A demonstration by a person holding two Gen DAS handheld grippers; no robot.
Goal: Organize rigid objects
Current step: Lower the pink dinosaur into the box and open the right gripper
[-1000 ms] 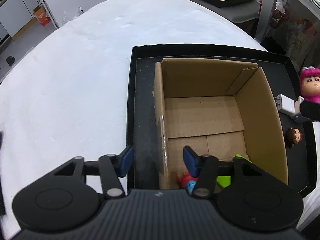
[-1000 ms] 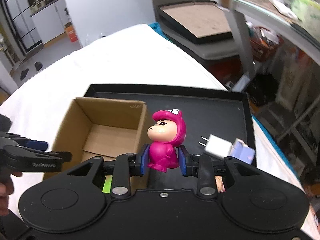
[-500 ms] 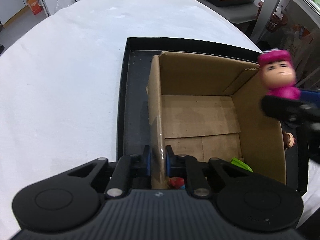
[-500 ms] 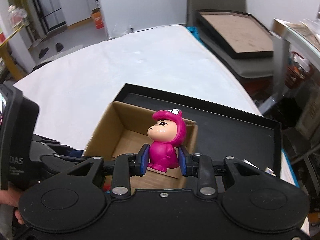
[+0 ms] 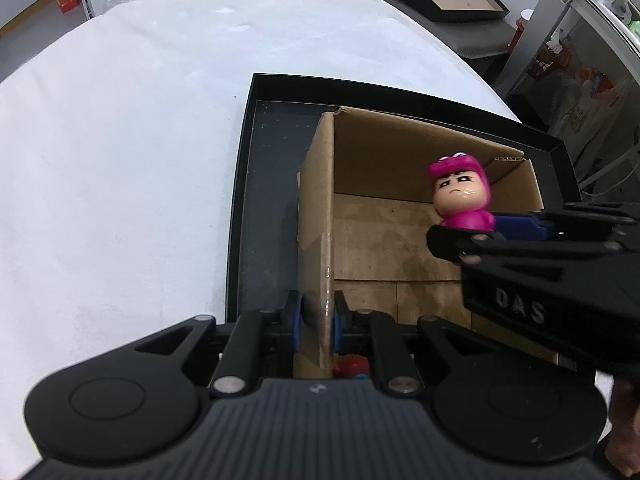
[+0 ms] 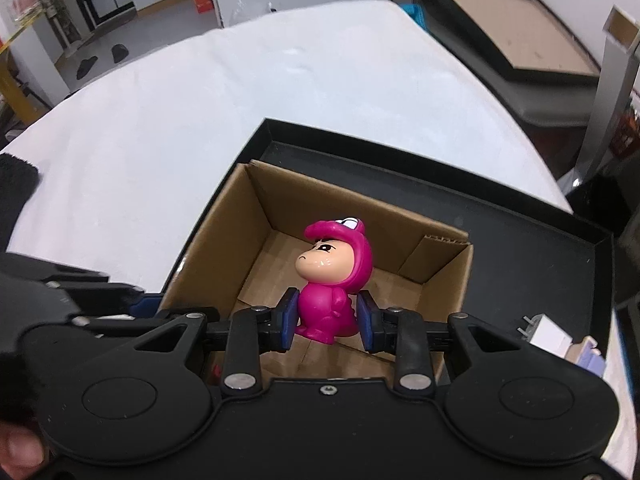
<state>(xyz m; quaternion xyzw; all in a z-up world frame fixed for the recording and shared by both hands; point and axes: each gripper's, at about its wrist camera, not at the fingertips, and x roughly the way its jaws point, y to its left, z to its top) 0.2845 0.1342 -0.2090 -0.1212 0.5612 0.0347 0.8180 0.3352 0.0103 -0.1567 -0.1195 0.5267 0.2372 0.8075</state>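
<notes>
An open cardboard box (image 5: 400, 248) stands in a black tray (image 5: 240, 200) on a white table. My left gripper (image 5: 316, 326) is shut on the box's left wall, near its front corner. My right gripper (image 6: 327, 322) is shut on a pink dinosaur-suit figurine (image 6: 332, 280) and holds it upright over the inside of the box (image 6: 280, 248). The figurine also shows in the left wrist view (image 5: 460, 196), above the box floor. A red toy (image 5: 352, 368) lies in the box's near corner, mostly hidden by my left gripper.
A white plug adapter (image 6: 548, 330) and a small lilac block (image 6: 588, 356) lie on the tray (image 6: 540, 252) right of the box. A large framed board (image 6: 512, 36) lies beyond the table at the far right. White table (image 5: 120, 160) extends left.
My left gripper closed on the box's left wall. My right gripper carried the pink figurine left from over the tray to over the inside of the box.
</notes>
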